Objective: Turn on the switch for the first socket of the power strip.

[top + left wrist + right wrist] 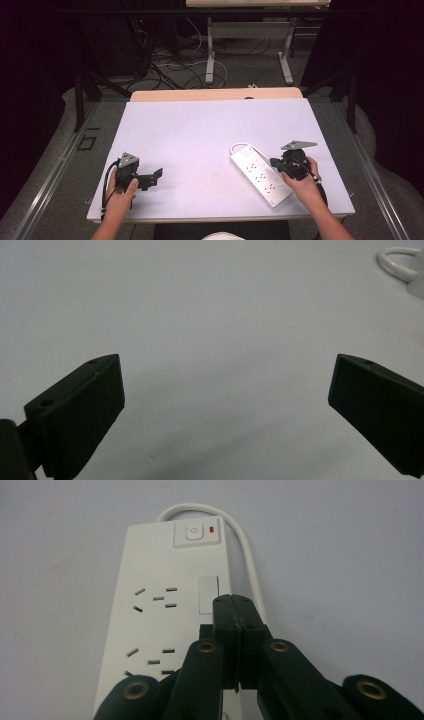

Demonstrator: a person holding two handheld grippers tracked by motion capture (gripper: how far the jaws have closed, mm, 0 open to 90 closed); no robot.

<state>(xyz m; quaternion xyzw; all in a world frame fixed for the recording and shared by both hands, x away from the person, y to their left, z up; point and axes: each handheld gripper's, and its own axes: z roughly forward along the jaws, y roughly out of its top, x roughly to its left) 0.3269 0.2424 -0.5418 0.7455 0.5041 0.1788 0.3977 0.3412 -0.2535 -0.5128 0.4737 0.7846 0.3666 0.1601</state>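
A white power strip (260,175) lies slantwise on the right part of the white table top (200,130). In the right gripper view the power strip (155,605) has a switch with a small red light (194,532) at its far end, and its white cable (250,565) loops round that end. My right gripper (234,602) is shut, jaws pressed together with nothing between them, tips over the strip's right edge; in the high view it (276,162) sits beside the strip. My left gripper (156,176) rests at the front left, jaws wide open (225,390) over bare table.
The cable loop (397,262) shows at the far right of the left gripper view. A wooden board edge (215,94) runs along the table's back. Beyond it, loose cables (175,70) and another table's legs (211,60) stand on the floor.
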